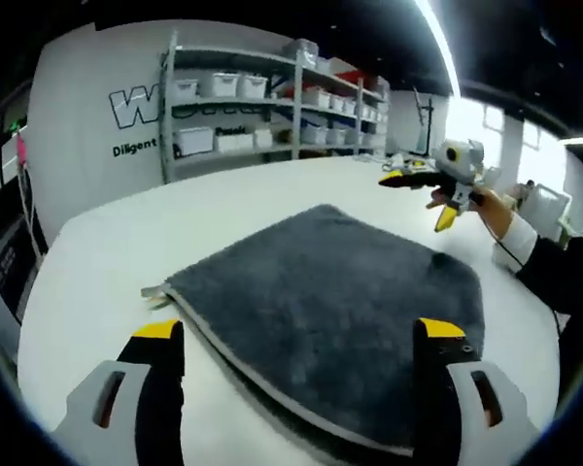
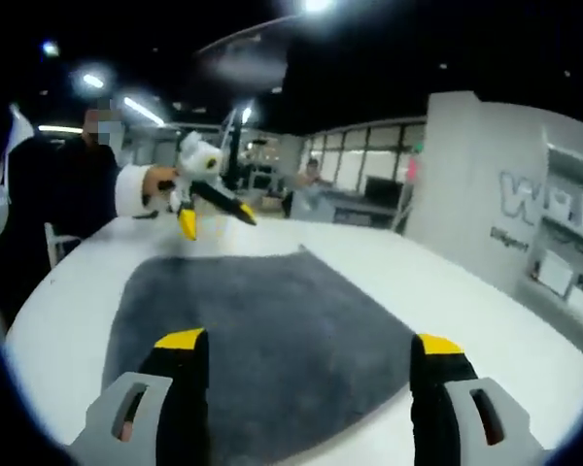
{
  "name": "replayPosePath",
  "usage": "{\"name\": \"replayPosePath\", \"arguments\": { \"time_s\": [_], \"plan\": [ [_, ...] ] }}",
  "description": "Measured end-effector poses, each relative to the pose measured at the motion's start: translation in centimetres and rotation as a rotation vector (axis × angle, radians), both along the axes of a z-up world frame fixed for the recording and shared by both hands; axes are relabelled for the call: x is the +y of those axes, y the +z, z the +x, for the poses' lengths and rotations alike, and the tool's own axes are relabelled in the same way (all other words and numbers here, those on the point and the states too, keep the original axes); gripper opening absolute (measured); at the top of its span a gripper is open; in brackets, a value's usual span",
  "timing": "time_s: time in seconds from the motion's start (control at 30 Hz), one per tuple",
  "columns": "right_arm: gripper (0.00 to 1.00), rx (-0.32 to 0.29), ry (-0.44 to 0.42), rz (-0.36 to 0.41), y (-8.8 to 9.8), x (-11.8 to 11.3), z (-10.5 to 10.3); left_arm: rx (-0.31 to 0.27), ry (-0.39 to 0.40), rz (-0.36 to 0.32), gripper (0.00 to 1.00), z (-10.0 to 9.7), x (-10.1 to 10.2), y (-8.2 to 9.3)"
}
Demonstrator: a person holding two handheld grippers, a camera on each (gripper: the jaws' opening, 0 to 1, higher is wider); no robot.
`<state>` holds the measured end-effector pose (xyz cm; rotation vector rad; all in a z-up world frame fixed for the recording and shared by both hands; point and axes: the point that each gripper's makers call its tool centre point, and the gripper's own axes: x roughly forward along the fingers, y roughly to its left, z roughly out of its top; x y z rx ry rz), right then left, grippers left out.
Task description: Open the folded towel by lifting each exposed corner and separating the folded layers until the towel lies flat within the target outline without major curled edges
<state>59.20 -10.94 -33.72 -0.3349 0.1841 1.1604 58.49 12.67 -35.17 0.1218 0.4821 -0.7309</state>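
Both grippers hover above one dark grey towel (image 1: 340, 311) on a white table (image 1: 107, 252): left gripper (image 1: 301, 335) and right gripper (image 2: 306, 345) spread wide, holding nothing.

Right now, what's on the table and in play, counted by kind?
Dark grey towel: 1, lying on the white table.
Grippers with yellow-tipped jaws: 2, the left gripper and the right gripper, both open and held above the towel.
Total: 3
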Motion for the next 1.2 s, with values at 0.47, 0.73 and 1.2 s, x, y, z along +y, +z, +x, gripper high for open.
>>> {"name": "replayPosePath", "arguments": {
  "time_s": [0.47, 0.73, 1.2],
  "plan": [
    [0.99, 0.021, 0.092, -0.023, -1.4, 0.8, -2.2, -0.055, 0.014, -0.206, 0.96, -2.6, -0.8, -0.5],
    [1.0, 0.08, 0.065, 0.04, -0.7, 0.1, -3.5, -0.144, 0.019, -0.212, 0.91, -3.1, -0.2, 0.3],
    [1.0, 0.098, -0.072, 0.079, -3.4, 0.0, -6.4, -0.204, 0.0, -0.232, 0.65, -4.7, 0.9, 0.3]
  ]
}}
